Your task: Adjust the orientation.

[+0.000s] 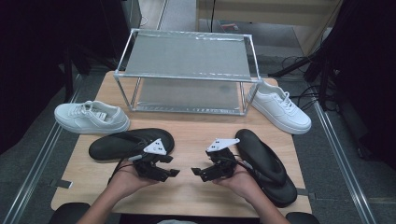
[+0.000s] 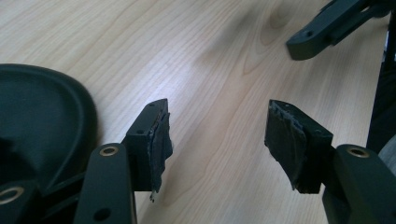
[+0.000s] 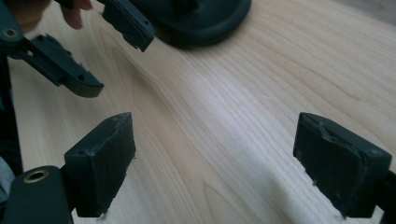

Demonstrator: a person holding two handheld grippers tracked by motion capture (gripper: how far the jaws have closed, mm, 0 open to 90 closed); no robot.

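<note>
Two hands rest near the table's front edge, each holding a black gripper, tips facing each other. My left gripper is open, only bare wood between its pads. My right gripper is open too and holds nothing. A black flip-flop lies just behind the left hand. A second black flip-flop lies to the right of the right hand. A white sneaker sits at the table's left edge, another white sneaker at the back right.
A metal-framed two-level rack with mesh shelves stands at the back of the wooden table. Bare wood lies between the rack and the grippers. Dark floor, rails and cables surround the table.
</note>
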